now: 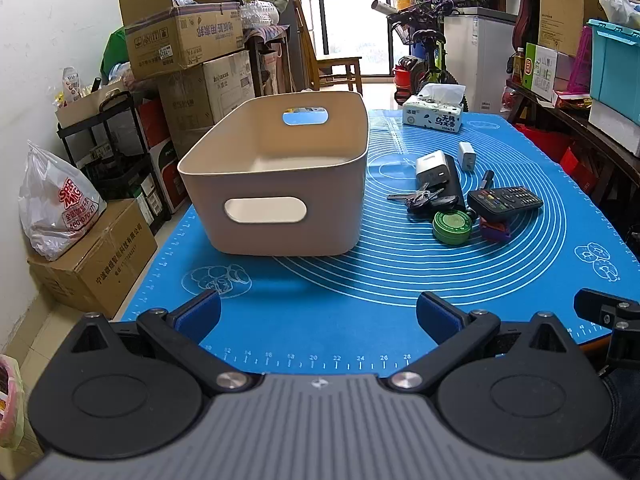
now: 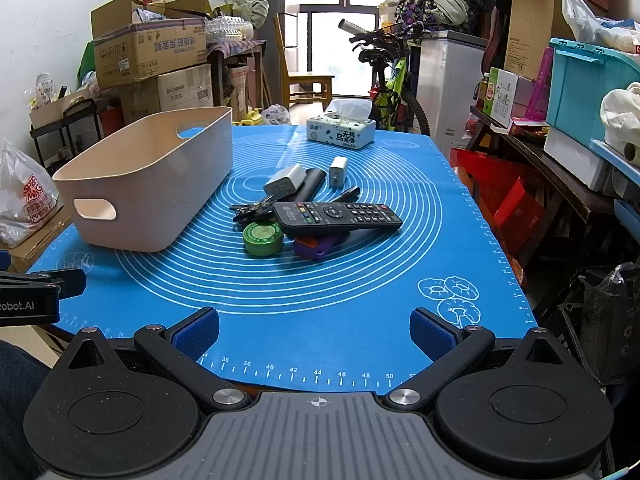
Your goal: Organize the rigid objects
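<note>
Rigid objects, one loose cluster near the middle of the blue silicone mat (image 2: pixel 360 280) with white concentric rings:
- black remote control (image 2: pixel 337 218), lying atop the pile, its near end over a purple block (image 2: pixel 314 248);
- round green tin (image 2: pixel 263 239), just beside the block;
- bunch of keys (image 2: pixel 250 211), partly under the remote;
- grey-white charger brick (image 2: pixel 285 182) touching a dark cylindrical item, possibly a power bank (image 2: pixel 310 185);
- small white plug adapter (image 2: pixel 338 171);
- black pen (image 2: pixel 347 194).

Beige plastic bin with cut-out handles (image 1: pixel 276 184): stands at the mat's left side, interior apparently empty.

Tissue box (image 2: pixel 341 129): far edge.

Left gripper (image 1: pixel 318 312) and right gripper (image 2: pixel 314 330): both spread wide, gripping nothing, over the near edge.
</note>
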The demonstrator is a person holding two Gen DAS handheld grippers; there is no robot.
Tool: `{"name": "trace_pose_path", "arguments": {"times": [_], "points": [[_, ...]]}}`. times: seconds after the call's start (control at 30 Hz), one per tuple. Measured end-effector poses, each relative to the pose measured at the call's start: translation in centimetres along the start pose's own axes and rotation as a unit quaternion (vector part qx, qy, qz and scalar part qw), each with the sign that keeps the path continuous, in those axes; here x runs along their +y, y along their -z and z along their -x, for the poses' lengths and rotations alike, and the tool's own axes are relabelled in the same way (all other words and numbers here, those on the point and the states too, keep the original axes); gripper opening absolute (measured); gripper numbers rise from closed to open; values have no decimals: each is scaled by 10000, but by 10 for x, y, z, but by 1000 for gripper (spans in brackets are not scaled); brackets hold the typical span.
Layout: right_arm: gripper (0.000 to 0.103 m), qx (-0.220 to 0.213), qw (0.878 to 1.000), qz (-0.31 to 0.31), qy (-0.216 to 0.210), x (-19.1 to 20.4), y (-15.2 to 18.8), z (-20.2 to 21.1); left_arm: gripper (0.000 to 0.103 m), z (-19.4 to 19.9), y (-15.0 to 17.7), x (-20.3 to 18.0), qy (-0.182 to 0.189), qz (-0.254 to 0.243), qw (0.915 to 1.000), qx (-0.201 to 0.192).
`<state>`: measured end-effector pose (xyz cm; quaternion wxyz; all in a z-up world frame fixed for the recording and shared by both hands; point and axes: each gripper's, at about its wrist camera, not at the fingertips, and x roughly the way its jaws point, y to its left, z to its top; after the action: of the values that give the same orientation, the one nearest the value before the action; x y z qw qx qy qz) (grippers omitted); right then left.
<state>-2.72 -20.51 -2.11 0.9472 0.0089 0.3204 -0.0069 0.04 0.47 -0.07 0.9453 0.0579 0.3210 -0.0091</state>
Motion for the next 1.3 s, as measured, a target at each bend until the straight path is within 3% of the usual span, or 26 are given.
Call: {"name": "trace_pose_path", "arguments": {"times": [0.5, 0.8, 1.1, 1.3], "points": [[101, -104, 9999, -23, -11, -2, -5, -3, 103, -8, -14, 8, -26, -8, 10000, -3], [101, -310, 9995, -23, -18, 3, -46, -15, 103, -23, -51, 28, -270, 141, 9994, -147], [101, -311, 9993, -191, -12, -1, -86, -51, 103, -69, -100, 63, -654, 49, 9977, -180], [101, -184, 9996, -146, 184, 0, -105, -88, 103, -110, -120, 91, -471, 168, 9987, 96]]}}
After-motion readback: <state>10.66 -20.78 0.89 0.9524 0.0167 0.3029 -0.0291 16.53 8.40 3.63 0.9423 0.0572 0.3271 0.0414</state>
